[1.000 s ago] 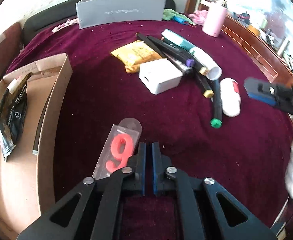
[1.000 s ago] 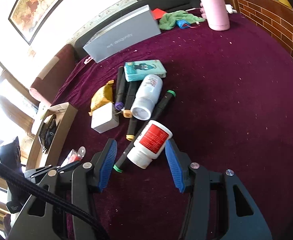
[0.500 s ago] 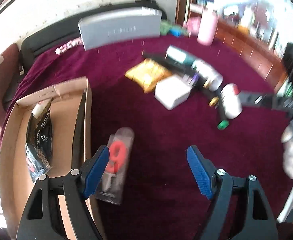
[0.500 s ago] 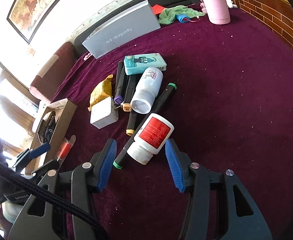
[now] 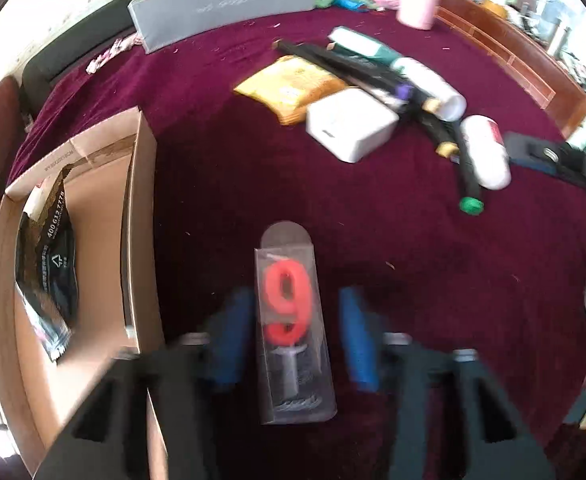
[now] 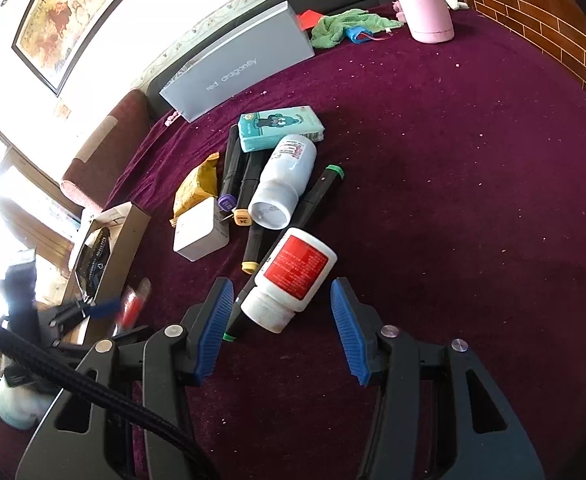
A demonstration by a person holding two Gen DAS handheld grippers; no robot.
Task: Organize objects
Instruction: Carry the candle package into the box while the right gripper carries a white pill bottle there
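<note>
Closing on a clear packet holding a red number-nine candle (image 5: 289, 312), the left gripper (image 5: 293, 336) has its blue jaws on either side of the packet, a gap visible at each side. The packet lies flat on the maroon table (image 5: 413, 260), just beside the open cardboard box (image 5: 141, 216), which contains a black foil pouch (image 5: 49, 264). The right gripper (image 6: 281, 332) hangs with jaws apart around the cap end of a white bottle with a red label (image 6: 293, 276), pads not touching it. Behind lie a green-capped marker (image 6: 321, 192), a white adapter (image 6: 201, 232), a yellow packet (image 6: 197, 188), a second white bottle (image 6: 285, 180) and a teal tissue pack (image 6: 281, 126).
</note>
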